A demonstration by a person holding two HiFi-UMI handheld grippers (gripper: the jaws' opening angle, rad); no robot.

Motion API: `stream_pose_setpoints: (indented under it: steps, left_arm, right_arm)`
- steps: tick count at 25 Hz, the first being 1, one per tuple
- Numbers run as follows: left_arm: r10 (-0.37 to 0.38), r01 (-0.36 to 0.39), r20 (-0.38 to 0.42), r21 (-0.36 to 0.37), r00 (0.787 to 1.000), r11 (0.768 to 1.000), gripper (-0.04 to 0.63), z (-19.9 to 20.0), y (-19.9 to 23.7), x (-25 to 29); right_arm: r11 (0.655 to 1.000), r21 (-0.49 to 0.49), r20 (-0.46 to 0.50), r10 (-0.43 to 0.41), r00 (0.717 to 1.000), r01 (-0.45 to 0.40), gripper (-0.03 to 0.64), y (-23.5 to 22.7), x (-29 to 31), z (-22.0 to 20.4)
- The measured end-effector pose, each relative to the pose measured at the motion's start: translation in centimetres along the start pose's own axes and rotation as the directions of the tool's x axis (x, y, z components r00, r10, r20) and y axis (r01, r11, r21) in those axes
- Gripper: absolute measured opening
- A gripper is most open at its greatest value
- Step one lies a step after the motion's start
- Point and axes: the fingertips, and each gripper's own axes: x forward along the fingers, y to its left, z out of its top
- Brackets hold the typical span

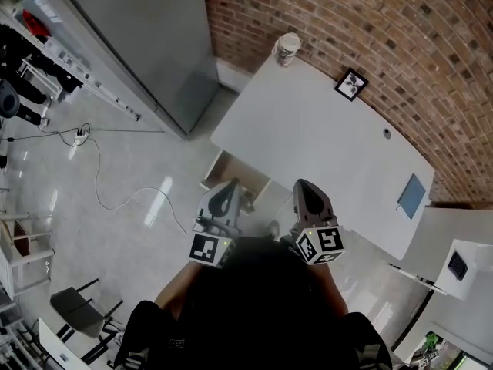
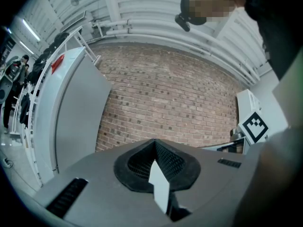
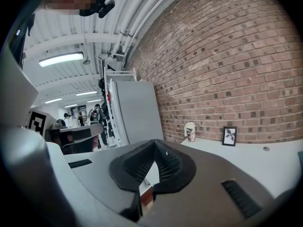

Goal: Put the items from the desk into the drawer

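l gripper (image 1: pixel 229 184) & r gripper (image 1: pixel 303 183) both pressed together, empty, cup (image 1: pixel 287 48) print unreadable

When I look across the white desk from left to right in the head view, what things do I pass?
Cup → picture frame → small round hole → blue pad.
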Motion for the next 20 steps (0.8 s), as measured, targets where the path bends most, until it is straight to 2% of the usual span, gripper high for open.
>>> stream_pose_setpoints:
  steps: [20]
  left_arm:
    - [0.004, -0.004, 0.001, -0.007, 1.0, 1.0, -0.006, -0.2, -0.3, -1.1]
  right_arm:
    - [1.0, 0.015, 0.019, -0.002, 1.0, 0.001, -0.002, 0.6, -1.2, 0.1]
